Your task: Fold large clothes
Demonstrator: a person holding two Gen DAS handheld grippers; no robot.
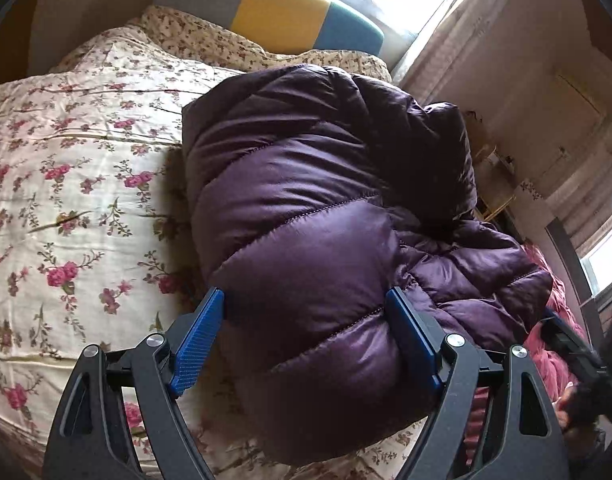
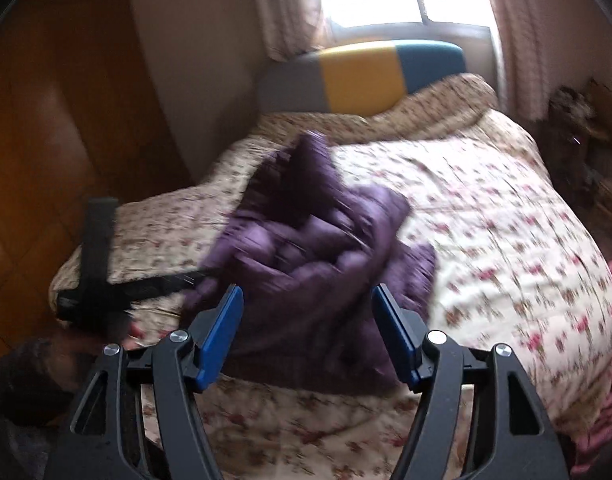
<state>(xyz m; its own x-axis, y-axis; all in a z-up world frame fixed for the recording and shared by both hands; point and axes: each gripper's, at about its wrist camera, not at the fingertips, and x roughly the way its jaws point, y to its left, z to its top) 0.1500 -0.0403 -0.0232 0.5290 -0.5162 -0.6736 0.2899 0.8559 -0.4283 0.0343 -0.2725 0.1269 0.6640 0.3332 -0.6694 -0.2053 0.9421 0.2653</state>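
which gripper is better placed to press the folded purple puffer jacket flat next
Left, probably. The left gripper is open with its blue pads straddling the folded purple quilted puffer jacket. The right gripper, also open, looks farther back, in a blurred view.

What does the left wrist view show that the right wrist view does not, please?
Only the left wrist view shows the pink cloth beside the purple puffer jacket and the right gripper at the frame's edge. Only the right wrist view shows the wooden wardrobe and the left gripper from the side. Both show the jacket bundled on the floral bedspread, the striped headboard, and open blue fingers.
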